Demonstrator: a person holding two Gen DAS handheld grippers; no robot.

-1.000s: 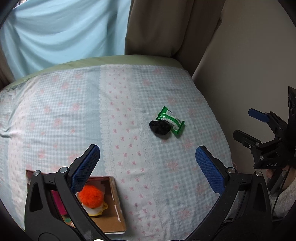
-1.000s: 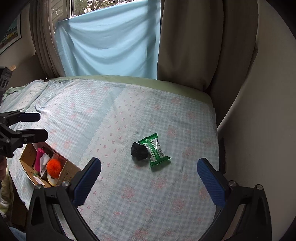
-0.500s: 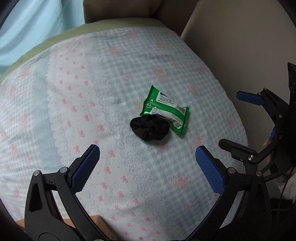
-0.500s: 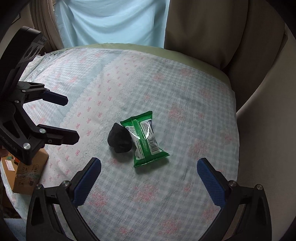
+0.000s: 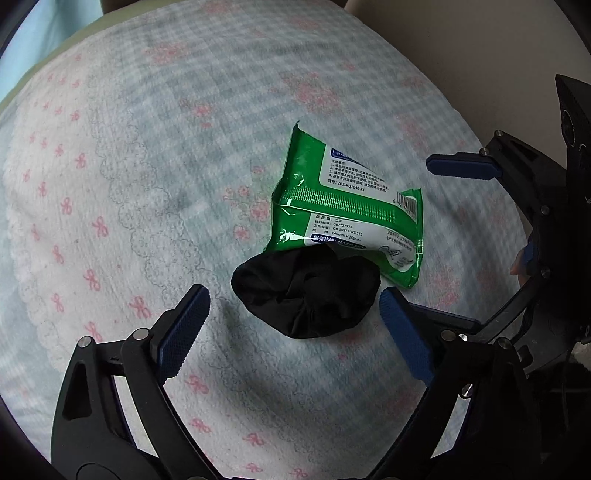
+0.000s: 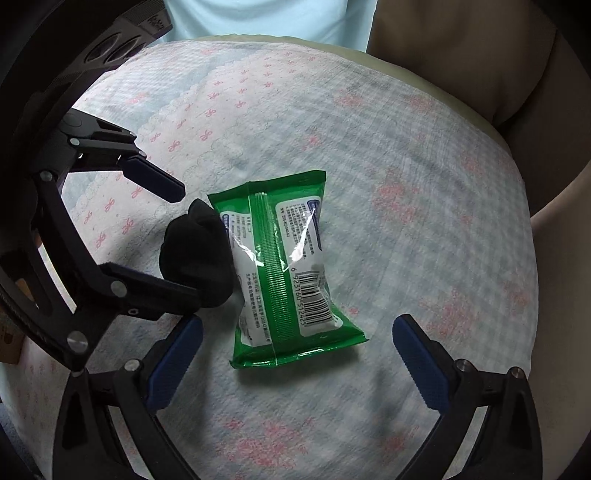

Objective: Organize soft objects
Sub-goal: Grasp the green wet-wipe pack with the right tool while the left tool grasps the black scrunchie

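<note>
A black bundle of cloth (image 5: 306, 291) lies on the bed, touching the near end of a green wipes pack (image 5: 347, 206). My left gripper (image 5: 293, 295) points steeply down with the bundle between its blue pads; the jaws are closing, with small gaps still showing on both sides. In the right wrist view the green pack (image 6: 284, 266) lies lengthwise, and the black bundle (image 6: 195, 254) sits at its left. My right gripper (image 6: 297, 325) is open and straddles the pack's near end without touching it. The left gripper (image 6: 173, 236) shows there too, around the bundle.
The bed cover (image 5: 129, 184) is pale check with pink bows. A beige wall (image 5: 461, 44) borders the bed's right edge. Brown curtain (image 6: 461, 55) and pale blue cloth (image 6: 266, 18) hang behind. A cardboard box corner (image 6: 9, 343) peeks in at the left.
Both grippers have dropped close over the bed, so the bundle and pack look much larger. The left jaws have narrowed around the bundle. The cardboard box has left the left wrist view.
</note>
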